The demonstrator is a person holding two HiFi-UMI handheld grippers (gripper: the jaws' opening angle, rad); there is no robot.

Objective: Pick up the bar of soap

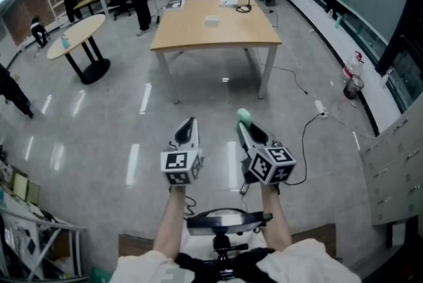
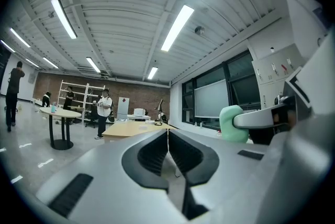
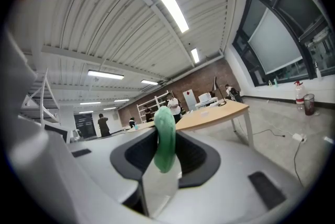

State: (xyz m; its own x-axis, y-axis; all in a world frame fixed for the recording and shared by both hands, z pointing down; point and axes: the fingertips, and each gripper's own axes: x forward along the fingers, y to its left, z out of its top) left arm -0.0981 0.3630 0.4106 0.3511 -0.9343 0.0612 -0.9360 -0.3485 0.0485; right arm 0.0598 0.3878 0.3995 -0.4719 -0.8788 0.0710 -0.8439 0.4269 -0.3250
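Glossy grey floor [image 1: 198, 96], open workroom; both grippers are hovering well short of the wooden table [image 1: 215, 27].
Right gripper [image 1: 246, 125] is pinching the green bar of soap [image 3: 165, 136] on edge between its jaws, the soap poking past the tips toward the table. Left gripper [image 1: 190, 123] is pointing tableward alongside, jaws pressed together, holding nothing.

The bar of soap [image 3: 165, 134] is a pale green, smooth, rounded oval that stands on its narrow edge. It is pinched between the two jaws of the right gripper [image 1: 246, 131], with its upper end poking out past their tips.
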